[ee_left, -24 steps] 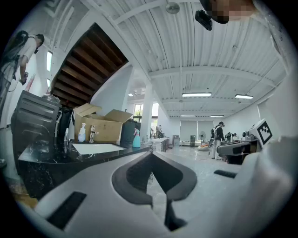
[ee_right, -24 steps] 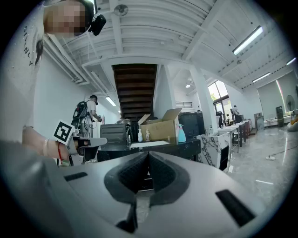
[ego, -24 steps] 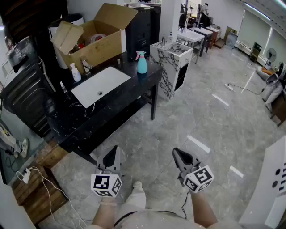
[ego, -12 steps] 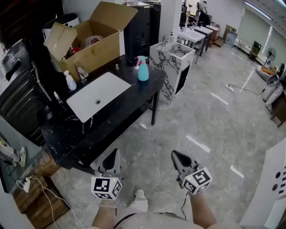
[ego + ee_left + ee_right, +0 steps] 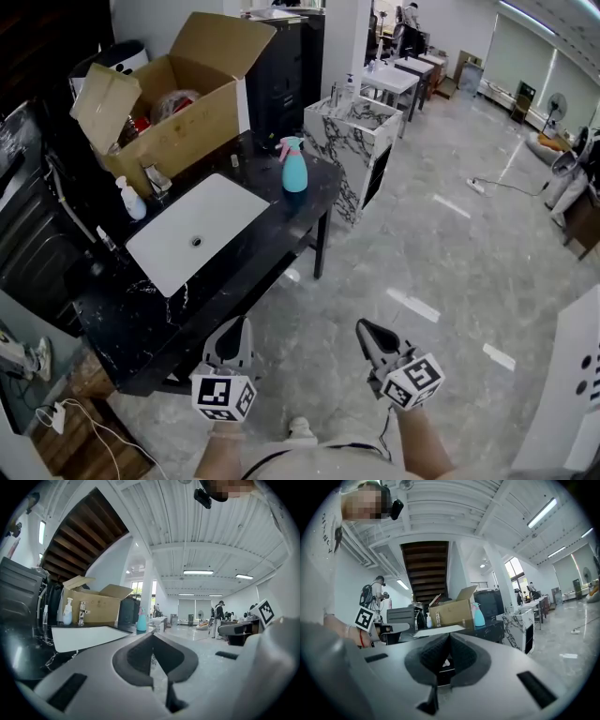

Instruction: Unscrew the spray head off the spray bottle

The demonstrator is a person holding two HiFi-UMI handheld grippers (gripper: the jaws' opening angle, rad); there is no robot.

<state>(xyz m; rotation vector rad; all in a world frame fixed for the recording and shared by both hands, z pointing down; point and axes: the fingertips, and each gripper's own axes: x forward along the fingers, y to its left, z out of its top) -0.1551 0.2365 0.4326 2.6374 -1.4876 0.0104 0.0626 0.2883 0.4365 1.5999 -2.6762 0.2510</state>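
Left gripper (image 5: 236,328) and right gripper (image 5: 367,330) are held level above the floor, jaws of each pressed together, nothing pinched. Spray bottle (image 5: 293,165) is seen upright, head on, on the counter (image 5: 314,202) beside the sink (image 5: 192,230), well apart from both grippers.

1 black counter (image 5: 141,309) carries 1 teal spray bottle (image 5: 294,169), 1 white pump bottle (image 5: 132,200), 1 faucet (image 5: 157,178), 1 white sink (image 5: 192,234) and 1 open cardboard box (image 5: 178,127). Beside it, 1 marble-patterned stand (image 5: 349,141). Down low, 2 grippers: left gripper (image 5: 234,325), right gripper (image 5: 362,327).
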